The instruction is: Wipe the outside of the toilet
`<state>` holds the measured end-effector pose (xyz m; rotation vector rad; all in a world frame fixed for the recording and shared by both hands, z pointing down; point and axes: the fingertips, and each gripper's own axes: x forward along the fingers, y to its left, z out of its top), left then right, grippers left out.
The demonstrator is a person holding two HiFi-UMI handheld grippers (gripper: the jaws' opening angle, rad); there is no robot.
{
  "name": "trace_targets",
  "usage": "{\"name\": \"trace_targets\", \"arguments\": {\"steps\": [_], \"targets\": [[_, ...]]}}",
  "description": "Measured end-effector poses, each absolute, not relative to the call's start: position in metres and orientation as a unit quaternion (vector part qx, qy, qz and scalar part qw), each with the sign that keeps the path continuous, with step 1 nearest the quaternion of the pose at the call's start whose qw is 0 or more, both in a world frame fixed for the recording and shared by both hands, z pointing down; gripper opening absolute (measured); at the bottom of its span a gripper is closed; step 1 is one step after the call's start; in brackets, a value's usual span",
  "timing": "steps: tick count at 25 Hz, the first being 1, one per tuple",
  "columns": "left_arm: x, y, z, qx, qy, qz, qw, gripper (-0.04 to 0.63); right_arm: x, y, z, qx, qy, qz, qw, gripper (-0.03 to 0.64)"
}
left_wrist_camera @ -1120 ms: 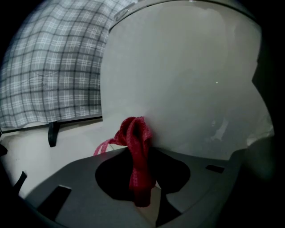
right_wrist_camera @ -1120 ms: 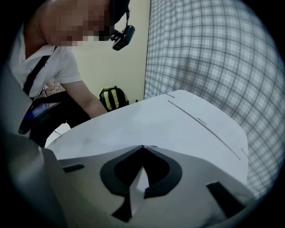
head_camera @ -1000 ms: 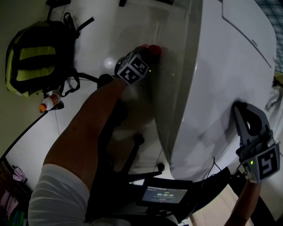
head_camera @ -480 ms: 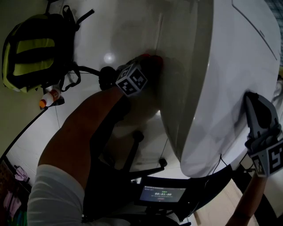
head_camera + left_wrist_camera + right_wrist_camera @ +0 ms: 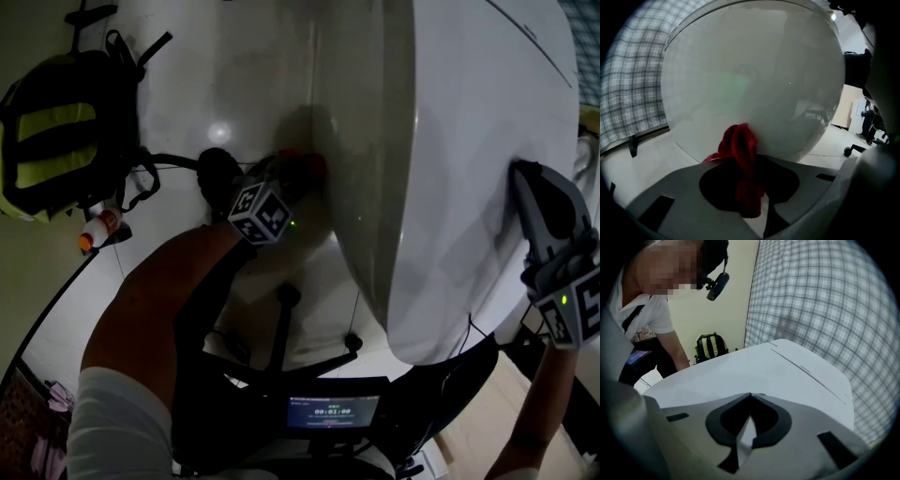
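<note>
Head view looks steeply down; both gripper views closely face the toilet (image 5: 469, 141).

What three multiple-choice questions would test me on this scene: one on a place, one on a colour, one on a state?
1. Where is the backpack?
A. On the floor, left of the toilet in the head view
B. On top of the toilet
C. In a gripper

2. What colour is the cloth in the left gripper?
A. Blue
B. Red
C. White

3. How do the jaws of the right gripper stand?
A. Wide apart
B. Closed on a sponge
C. Closed, empty

Answers: 1 A, it sits on the floor by the wall; 2 B, the left gripper view shows red fabric between the jaws; 3 C, the right gripper view shows the tips meeting with nothing between.
</note>
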<state>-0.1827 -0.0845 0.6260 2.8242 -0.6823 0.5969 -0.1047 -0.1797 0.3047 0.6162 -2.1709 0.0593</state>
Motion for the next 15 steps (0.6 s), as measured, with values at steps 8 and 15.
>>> {"name": "trace_targets", "arguments": {"steps": [8, 15], "targets": [[-0.165, -0.041, 0.627, 0.961, -0.174, 0.211, 0.047, 0.084, -0.107, -0.185, 0.302, 0.266, -0.866, 0.021, 0.422, 0.003], [-0.159, -0.028, 0.632, 0.962, -0.14, 0.233, 0.013, 0.084, -0.121, -0.162, 0.31, 0.164, -0.84, -0.056, 0.514, 0.003]]}}
